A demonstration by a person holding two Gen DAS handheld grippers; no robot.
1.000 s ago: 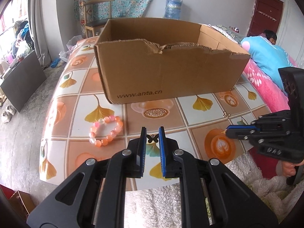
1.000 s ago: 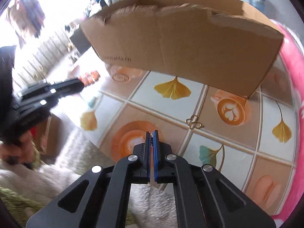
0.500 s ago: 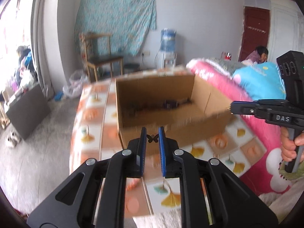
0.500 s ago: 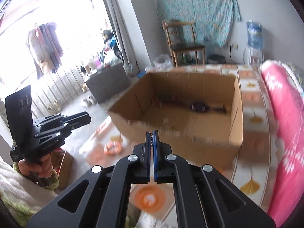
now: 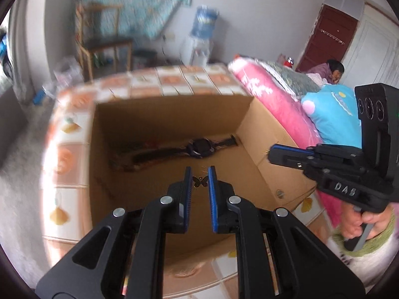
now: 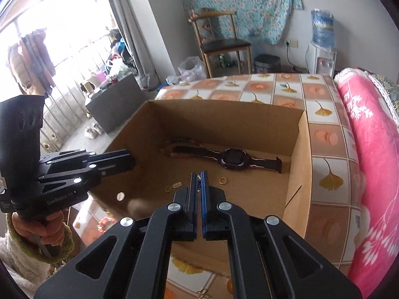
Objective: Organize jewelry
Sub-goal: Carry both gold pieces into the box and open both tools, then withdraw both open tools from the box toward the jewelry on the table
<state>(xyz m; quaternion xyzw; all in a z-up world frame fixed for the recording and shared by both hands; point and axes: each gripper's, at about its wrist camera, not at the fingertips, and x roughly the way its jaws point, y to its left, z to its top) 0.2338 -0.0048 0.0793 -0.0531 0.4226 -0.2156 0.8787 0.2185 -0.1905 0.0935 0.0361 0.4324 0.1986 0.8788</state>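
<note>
Hovering over the open cardboard box, both tools carry a small piece ready to drop in. The left hand-held gripper has its jaws nearly closed on a tiny butterfly charm, pinched between the blue pads. The right hand-held gripper is closed almost flat on a thin gold piece — only a glint of it shows at the tips, too small to name.

Inside the box lie a dark wristwatch stretched along the far wall, a reddish beaded strand beside its strap end, two small gold rings and a pale clasp-like bit on the floor of the box. So several pieces look sorted already. Left outside, on the tiled ginkgo-leaf counter, are an orange bead bracelet near the box's left corner and a small gold clasp at the bottom edge of the right wrist view. By my reading the job is past halfway, with these two carried pieces to release and those two to fetch.

Readable writing is sparse — "DAS" on the right tool's body in the left wrist view, and "GenRobot" followed by blurred letters on the left tool in the right wrist view.
</note>
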